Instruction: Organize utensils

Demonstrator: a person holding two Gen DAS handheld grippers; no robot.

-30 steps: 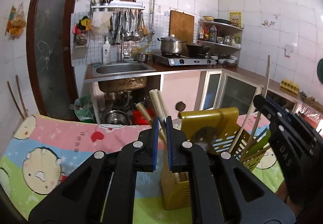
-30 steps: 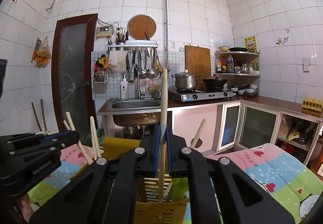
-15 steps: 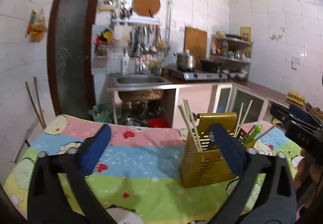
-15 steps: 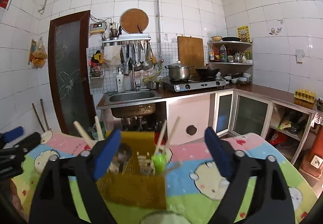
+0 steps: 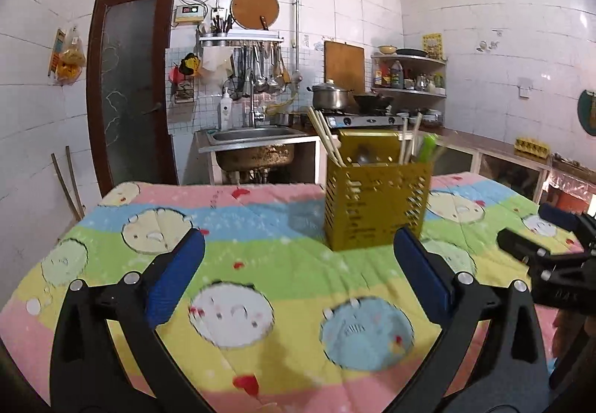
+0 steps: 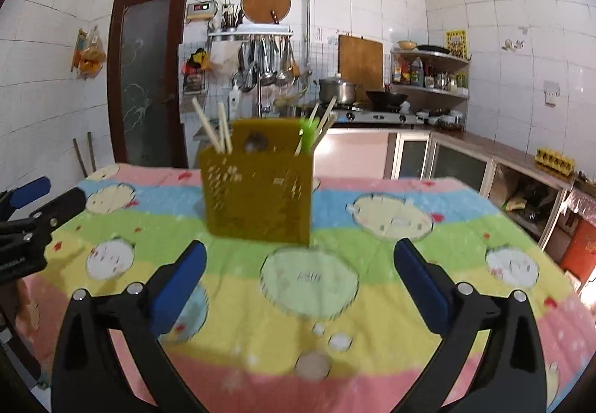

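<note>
I see my left claw (image 5: 298, 271) spread wide and empty, my right claw (image 6: 300, 273) likewise. The yellow holder (image 5: 376, 204) stands on the desk (image 5: 260, 301) ahead of both, chopsticks (image 5: 327, 141) poking out; its motion-blurred slots hide whatever else sits inside.

Both grippers, left (image 5: 298, 264) and right (image 6: 300, 265), now spread wide, empty, farther back from the holder (image 5: 376, 196).

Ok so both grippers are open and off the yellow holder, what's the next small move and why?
Probably hold both back and check the table. The left gripper and right gripper are open and hold nothing, the chopsticks and green utensil stand in the yellow holder, and no loose utensil shows on the blanket.
</note>
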